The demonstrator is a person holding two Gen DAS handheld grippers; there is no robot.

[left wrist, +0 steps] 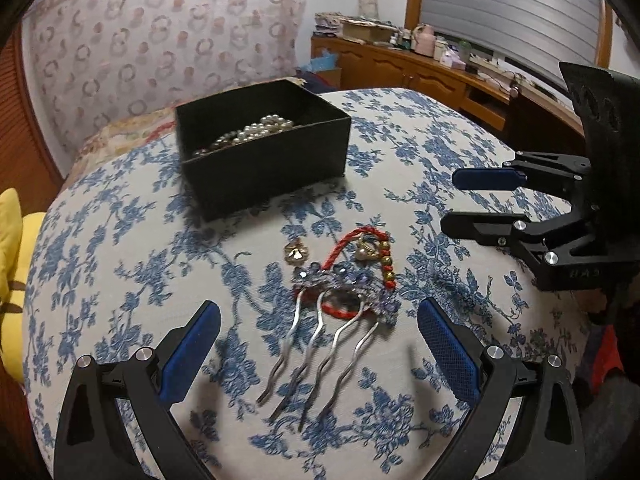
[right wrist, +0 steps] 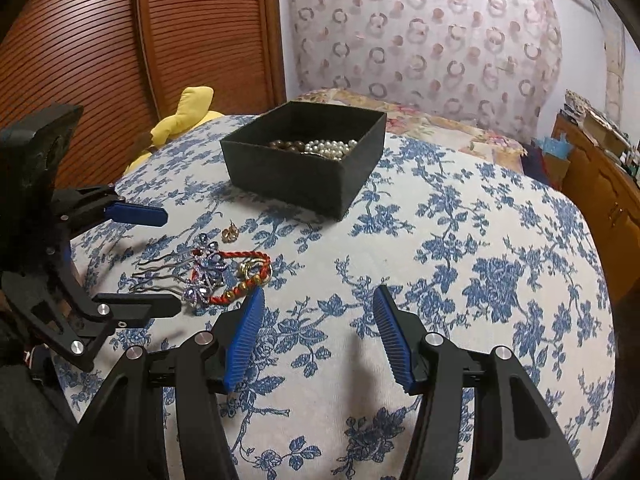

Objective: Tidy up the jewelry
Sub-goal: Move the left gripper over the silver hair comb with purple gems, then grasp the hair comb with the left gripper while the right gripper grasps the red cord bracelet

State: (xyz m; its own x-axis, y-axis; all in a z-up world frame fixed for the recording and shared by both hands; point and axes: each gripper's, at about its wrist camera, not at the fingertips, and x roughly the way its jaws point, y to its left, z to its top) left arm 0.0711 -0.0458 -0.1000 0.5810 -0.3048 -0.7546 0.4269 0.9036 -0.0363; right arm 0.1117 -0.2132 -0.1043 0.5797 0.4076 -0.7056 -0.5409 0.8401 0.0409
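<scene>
On the blue-flowered bedspread (left wrist: 400,120), a silver hair comb (left wrist: 324,332) with a purple jewelled head lies flat in a small heap of loose jewelry, its four wavy prongs running toward my left gripper (left wrist: 320,344) and its decorated head pointing away toward the black box (left wrist: 260,148); the long axis runs nearly straight along that gripper's line of sight. The head overlaps a red cord bracelet (left wrist: 352,248) strung with gold beads, and a small gold earring (left wrist: 295,254) sits just beside them, apart from the heap. I hold the left gripper spread wide with nothing between its pads, straddling the prongs, a placement I judge suits a pinch across the comb. My right gripper (right wrist: 318,338), likewise parted and empty, hovers over bare cloth just right of the bracelet. Beyond the heap, the box stands lidless with pearl strands (right wrist: 332,148) already inside, the likely destination.
</scene>
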